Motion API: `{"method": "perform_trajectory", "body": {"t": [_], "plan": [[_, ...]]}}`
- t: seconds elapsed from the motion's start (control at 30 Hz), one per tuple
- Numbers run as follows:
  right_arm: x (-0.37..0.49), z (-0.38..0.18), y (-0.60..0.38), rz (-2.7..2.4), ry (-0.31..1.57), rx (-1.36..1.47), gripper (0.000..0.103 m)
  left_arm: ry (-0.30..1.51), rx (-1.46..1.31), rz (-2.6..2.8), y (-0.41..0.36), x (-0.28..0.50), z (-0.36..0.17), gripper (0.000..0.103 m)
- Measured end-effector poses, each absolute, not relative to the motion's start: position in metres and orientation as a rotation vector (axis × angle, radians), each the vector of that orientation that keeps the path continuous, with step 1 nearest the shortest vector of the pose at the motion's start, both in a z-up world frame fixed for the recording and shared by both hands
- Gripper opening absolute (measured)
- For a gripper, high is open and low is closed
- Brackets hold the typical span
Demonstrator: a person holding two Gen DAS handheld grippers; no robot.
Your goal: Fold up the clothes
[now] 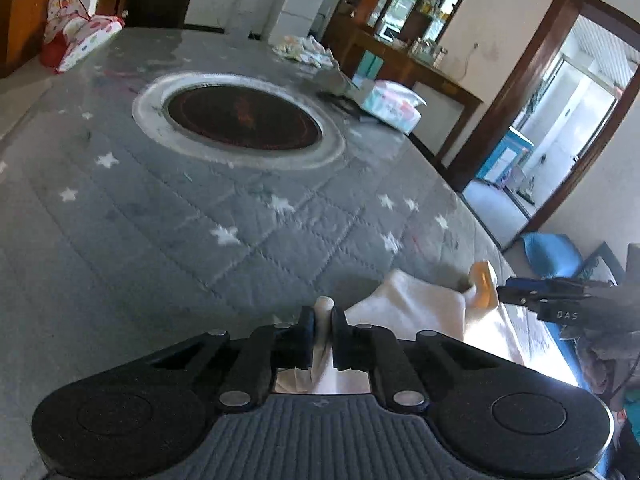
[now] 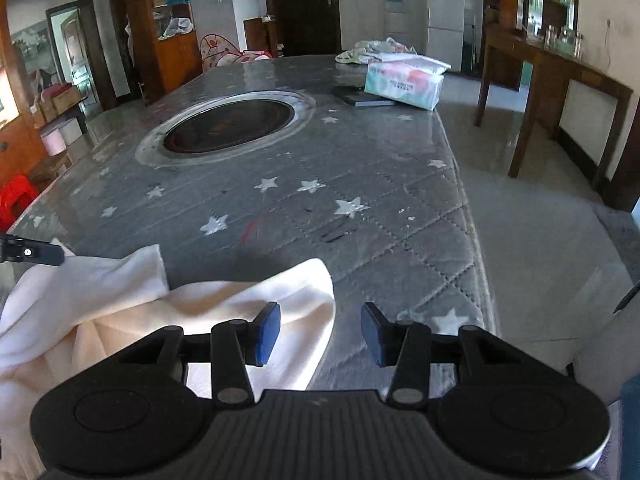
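Observation:
A white cloth (image 1: 416, 308) lies bunched at the near edge of the grey star-patterned table cover (image 1: 200, 208). My left gripper (image 1: 322, 320) is shut on a fold of it, and the fabric stands up between the pads. In the right wrist view the same cloth (image 2: 120, 300) spreads to the left and under my right gripper (image 2: 320, 334), which stands open. Its left pad hangs over the cloth's rounded edge, and nothing is pinched. A finger of the right gripper (image 1: 528, 294) shows beside the cloth's raised corner. The left gripper's finger (image 2: 32, 252) shows at the far left.
A dark round inset (image 2: 228, 124) with a pale rim sits mid-table. A tissue pack (image 2: 404, 82) and a dark book (image 2: 360, 96) lie at the far right, with a heap of bags (image 2: 372, 50) behind. The table's right edge (image 2: 472, 220) drops to the floor.

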State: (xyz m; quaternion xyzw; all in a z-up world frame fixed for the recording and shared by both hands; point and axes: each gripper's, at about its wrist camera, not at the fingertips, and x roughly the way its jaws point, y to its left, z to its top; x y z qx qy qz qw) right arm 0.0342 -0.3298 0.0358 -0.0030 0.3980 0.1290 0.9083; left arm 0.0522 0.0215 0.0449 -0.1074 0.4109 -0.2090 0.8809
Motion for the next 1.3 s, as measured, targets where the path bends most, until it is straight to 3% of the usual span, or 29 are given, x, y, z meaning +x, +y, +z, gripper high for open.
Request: {"method": "perform_trajectory", "body": {"t": [0.37, 0.43, 0.5, 0.57, 0.6, 0.63, 1.0, 1.3], "plan": [[0.067, 0.023, -0.312, 0.339, 0.837, 0.017, 0.044, 0.87, -0.153, -0.489, 0.022, 0.063, 0.04, 0.016], [0.067, 0.024, -0.312, 0.351, 0.84, 0.021, 0.036, 0.874, -0.157, -0.496, 0.022, 0.065, 0.037, 0.023], [0.068, 0.026, -0.311, 0.352, 0.84, 0.018, 0.023, 0.876, -0.166, -0.506, 0.022, 0.067, 0.034, 0.023], [0.069, 0.028, -0.31, 0.35, 0.838, 0.014, 0.012, 0.87, -0.165, -0.515, 0.022, 0.067, 0.034, 0.02], [0.069, 0.03, -0.309, 0.346, 0.832, 0.008, 0.009, 0.865, -0.163, -0.521, 0.022, 0.068, 0.034, 0.011], [0.069, 0.033, -0.307, 0.341, 0.82, -0.002, 0.007, 0.857, -0.162, -0.525, 0.022, 0.068, 0.034, 0.01], [0.095, 0.084, -0.285, 0.335, 0.612, -0.019, 0.006, 0.707, -0.21, -0.437, 0.057, 0.075, 0.067, 0.008], [0.149, 0.073, -0.255, 0.279, 0.586, -0.026, 0.008, 0.678, -0.198, -0.269, 0.076, 0.113, 0.064, 0.009]]}}
